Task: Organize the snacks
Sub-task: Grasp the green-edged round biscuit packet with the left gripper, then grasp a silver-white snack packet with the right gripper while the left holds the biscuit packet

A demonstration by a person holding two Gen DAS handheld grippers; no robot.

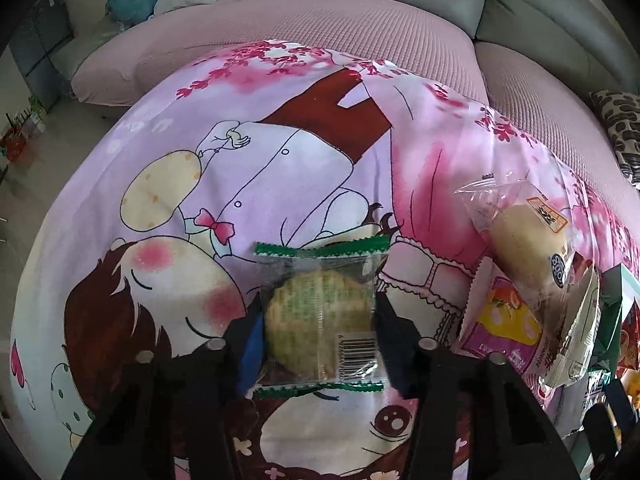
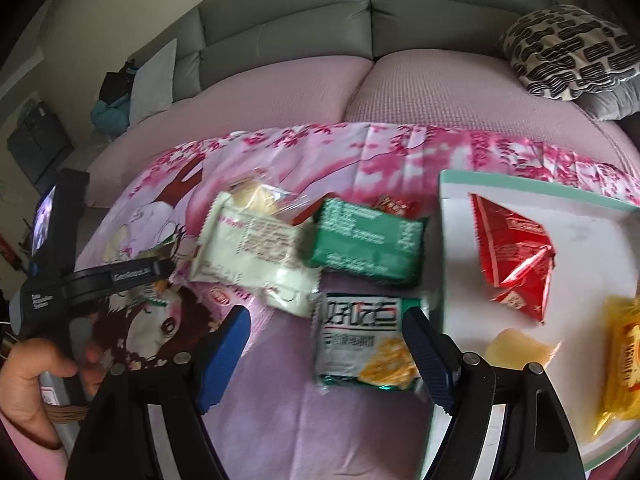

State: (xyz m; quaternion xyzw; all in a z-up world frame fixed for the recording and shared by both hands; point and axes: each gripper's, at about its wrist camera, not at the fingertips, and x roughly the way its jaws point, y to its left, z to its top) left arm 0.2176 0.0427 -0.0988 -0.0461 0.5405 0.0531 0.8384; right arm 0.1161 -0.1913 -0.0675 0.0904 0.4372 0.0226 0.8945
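Note:
A round pale cookie in a clear wrapper with green crimped ends [image 1: 320,308] lies on the pink cartoon cloth [image 1: 280,168]. My left gripper [image 1: 318,330] is shut on it, a blue pad pressing each side of the wrapper. In the right wrist view, my right gripper [image 2: 324,356] stands open just above the cloth. A white-and-green cracker packet [image 2: 360,340] lies between its fingers, close against the right one. A white tray with a teal rim [image 2: 452,240] at the right holds a red packet [image 2: 512,252], a yellow packet [image 2: 624,360] and a pale yellow piece [image 2: 516,348].
A cream packet [image 2: 256,248], a green packet [image 2: 368,240] and a clear-wrapped bun [image 1: 528,248] over a pink packet [image 1: 500,328] lie in a loose pile on the cloth. A hand [image 2: 28,372] holds the left gripper's body. A grey-and-pink sofa [image 2: 280,88] with a patterned cushion [image 2: 568,48] runs behind.

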